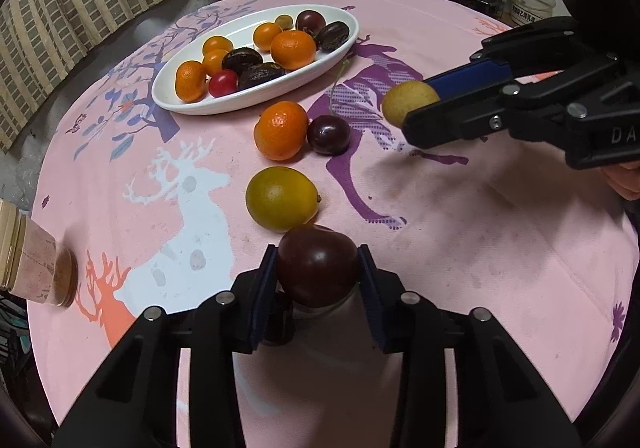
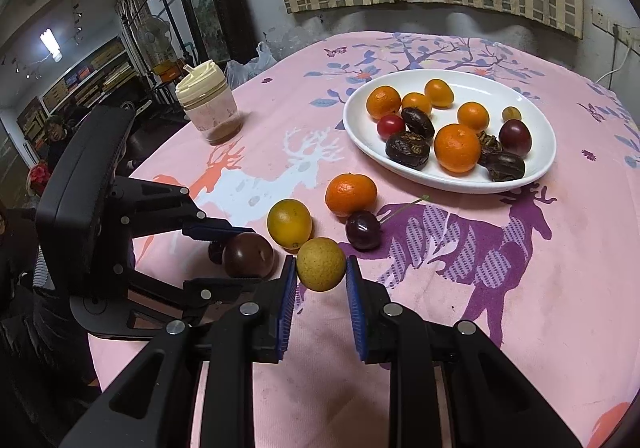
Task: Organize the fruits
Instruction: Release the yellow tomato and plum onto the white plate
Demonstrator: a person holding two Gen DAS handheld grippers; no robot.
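Note:
My left gripper (image 1: 318, 262) is shut on a dark purple plum (image 1: 317, 266), held just above the pink tablecloth; it also shows in the right wrist view (image 2: 248, 254). My right gripper (image 2: 321, 268) is shut on a small yellow fruit (image 2: 321, 263), which also shows in the left wrist view (image 1: 408, 102). Loose on the cloth lie an orange mandarin (image 1: 281, 130), a dark cherry with a stem (image 1: 329, 135) and a yellow-green lemon (image 1: 281, 198). A white oval plate (image 1: 182, 102) holds several mandarins, dark wrinkled fruits, a red fruit and a plum.
A lidded plastic jar (image 2: 208, 106) with brown residue stands at the table's left edge, also in the left wrist view (image 1: 38, 266). A small dark fruit (image 2: 216, 251) lies behind the left gripper's plum. Curtains and shelves stand beyond the round table.

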